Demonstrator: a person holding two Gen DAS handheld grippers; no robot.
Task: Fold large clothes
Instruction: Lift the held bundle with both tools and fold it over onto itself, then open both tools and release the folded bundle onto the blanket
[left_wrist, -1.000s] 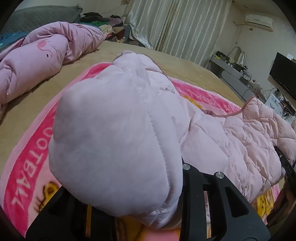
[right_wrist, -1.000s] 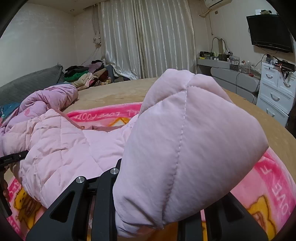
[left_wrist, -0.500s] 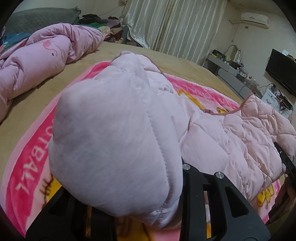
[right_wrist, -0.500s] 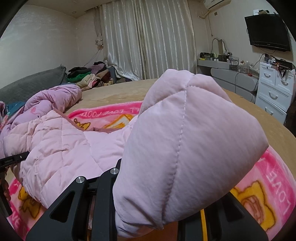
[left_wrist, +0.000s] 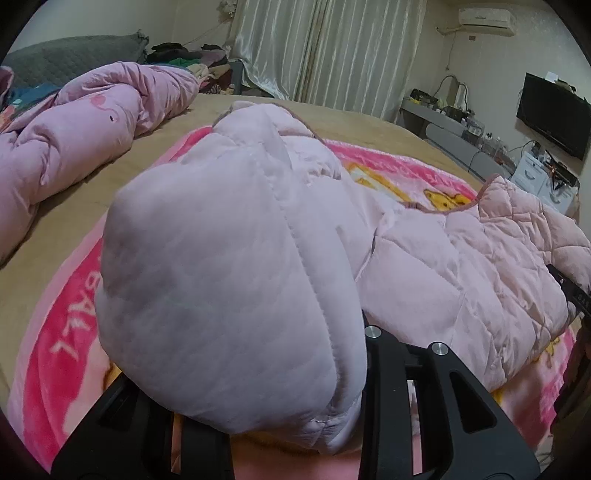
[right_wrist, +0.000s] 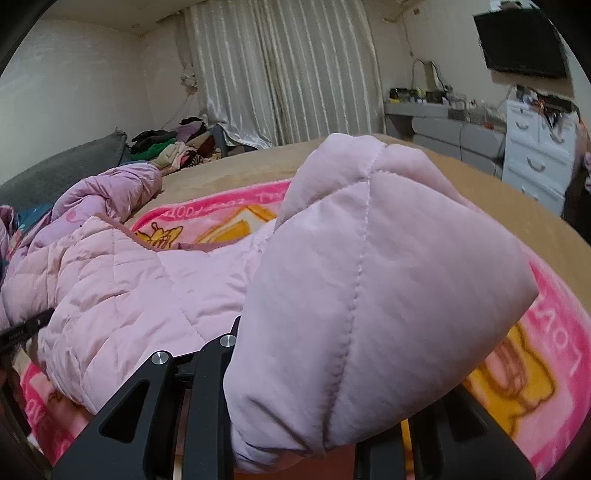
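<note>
Both grippers slid forward over the blanket (left_wrist: 55, 332) — jacket (left_wrist: 229, 295) clamped (tilted down).

you can read pink-and-white lettering on the blanket (right_wrist: 565, 332): "love" at its right border, "foot" upside down along the far border; in the left view only "ball" (left_wrist: 77, 321) shows.

Quilted jacket (left_wrist: 229, 280) – soft matt padded cloth with stitched seams; fleece blanket (left_wrist: 62, 332) at 8 o'clock looks plush, fuzzy; curtains (right_wrist: 280, 74) at 12 o'clock glossy satin – gripper (right_wrist: 295, 435) frames matt black plastic, shiny metal screws
</note>
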